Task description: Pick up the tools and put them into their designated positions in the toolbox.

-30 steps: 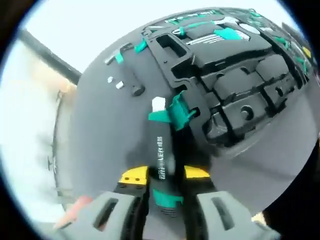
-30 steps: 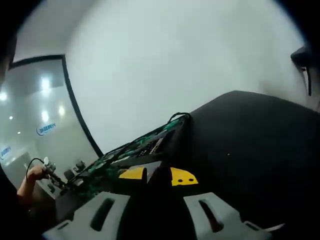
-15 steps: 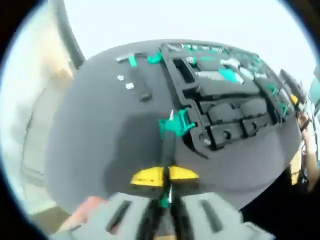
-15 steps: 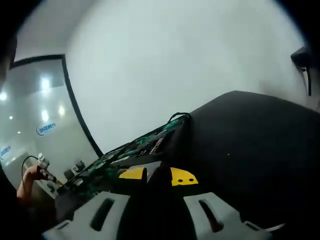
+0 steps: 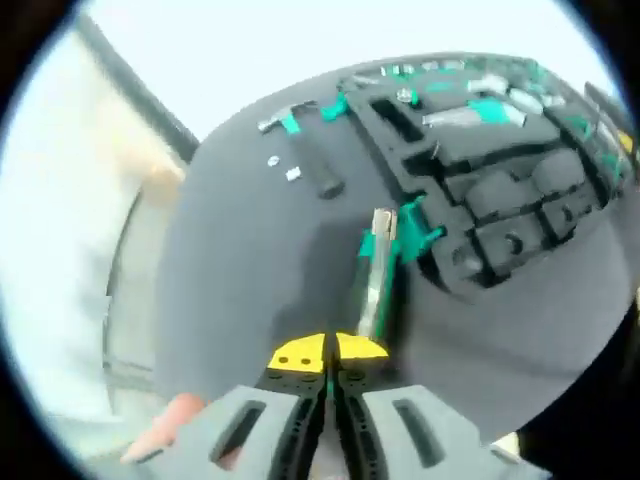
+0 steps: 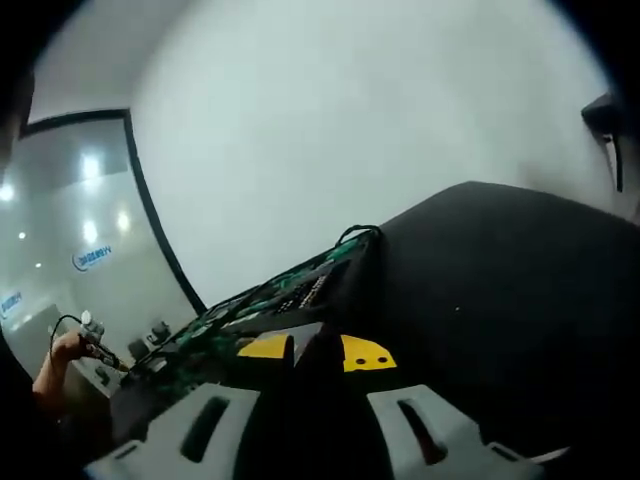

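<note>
Here, one green-and-silver tool [image 5: 377,262] is clenched in the left gripper [image 5: 326,352], its head just beside the toolbox [image 5: 480,165] edge. One hammer [image 5: 300,140] and two small bits [image 5: 283,167] lie on the table [image 5: 250,260] near its far edge. The right gripper [image 6: 315,352] rests by the toolbox, jaws parted, grasping nothing.

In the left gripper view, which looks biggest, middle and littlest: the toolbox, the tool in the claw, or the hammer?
1. Toolbox, biggest by far.
2. Tool with the green head in the left claw.
3. Hammer, littlest, though it lies farther from the camera, so 2 and 3 are unsure.
</note>
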Demonstrator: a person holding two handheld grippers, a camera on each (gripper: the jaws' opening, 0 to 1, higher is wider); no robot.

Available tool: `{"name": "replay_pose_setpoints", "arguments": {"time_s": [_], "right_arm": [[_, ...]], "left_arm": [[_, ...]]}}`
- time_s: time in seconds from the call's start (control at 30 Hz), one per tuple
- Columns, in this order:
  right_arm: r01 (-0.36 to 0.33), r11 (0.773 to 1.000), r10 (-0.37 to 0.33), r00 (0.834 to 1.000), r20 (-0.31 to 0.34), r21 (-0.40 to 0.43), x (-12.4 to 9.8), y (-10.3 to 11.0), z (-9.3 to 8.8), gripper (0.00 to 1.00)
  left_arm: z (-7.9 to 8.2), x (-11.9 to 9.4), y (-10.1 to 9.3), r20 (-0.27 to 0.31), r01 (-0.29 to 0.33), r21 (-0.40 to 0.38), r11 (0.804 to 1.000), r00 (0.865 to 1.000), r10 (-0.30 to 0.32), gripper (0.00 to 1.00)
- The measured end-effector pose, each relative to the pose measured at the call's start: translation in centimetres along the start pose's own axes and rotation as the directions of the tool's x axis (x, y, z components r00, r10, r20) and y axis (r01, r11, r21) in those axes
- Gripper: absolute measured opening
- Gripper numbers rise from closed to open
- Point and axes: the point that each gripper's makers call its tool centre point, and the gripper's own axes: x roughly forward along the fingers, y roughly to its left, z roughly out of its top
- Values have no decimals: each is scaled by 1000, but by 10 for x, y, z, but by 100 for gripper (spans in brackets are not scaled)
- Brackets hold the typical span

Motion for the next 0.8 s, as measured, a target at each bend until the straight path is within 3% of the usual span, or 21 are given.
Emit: {"name": "replay_pose_setpoints", "arguments": {"time_s": [0.07, 0.13, 0.2, 0.27, 0.37, 0.43, 0.47, 0.53, 0.6, 0.63, 0.67, 0.73, 0.77, 0.8], "right_arm": [[0, 1000, 0, 1000, 0, 0, 0, 0, 0, 15], [0, 1000, 0, 1000, 0, 0, 0, -1, 0, 15], [0, 1000, 0, 1000, 0, 0, 0, -1, 0, 15], [-1, 1000, 1, 1000, -1, 0, 0, -1, 0, 15], [-1, 1000, 1, 1000, -1, 1, 0, 0, 0, 15], [-1, 1000, 1, 1000, 0, 0, 0, -1, 0, 15], [0, 1000, 0, 1000, 0, -1, 0, -1, 0, 15], [0, 1000, 0, 1000, 0, -1, 0, -1, 0, 15], [0, 1000, 0, 1000, 0, -1, 0, -1, 0, 15], [0, 1000, 0, 1000, 0, 0, 0, -1, 0, 15], [0, 1000, 0, 1000, 0, -1, 0, -1, 0, 15], [-1, 1000, 1, 1000, 0, 1, 0, 0, 0, 15], [-2, 1000, 2, 1000, -1, 1, 0, 0, 0, 15], [-2, 1000, 2, 1000, -1, 1, 0, 0, 0, 15]], "left_arm": [[9, -1, 4, 72, 11, -75, 997, 997, -6, 0], [9, -4, 0, 91, 29, -23, 999, 996, -27, 2], [9, -5, -8, 99, 65, 55, 996, 993, -70, 14], [9, -6, -12, 92, 97, 54, 994, 991, -101, 18], [26, -4, -27, 164, 199, 12, 980, 966, -198, 35], [23, 0, -35, 127, 250, 26, 968, 960, -251, 34], [22, 5, -34, 110, 238, 18, 971, 965, -239, 32], [16, 16, -25, 60, 181, 74, 981, 981, -185, 32], [9, 27, -22, 20, 180, 84, 980, 983, -183, 32], [14, 25, -27, 38, 229, 25, 973, 973, -229, 30], [10, 24, -28, 18, 250, -11, 968, 968, -250, 27], [10, 23, -27, 38, 235, 19, 972, 971, -235, 26], [11, 22, -26, 45, 226, 20, 974, 973, -227, 20], [5, 19, -23, 29, 195, -9, 981, 981, -194, 19]]}}
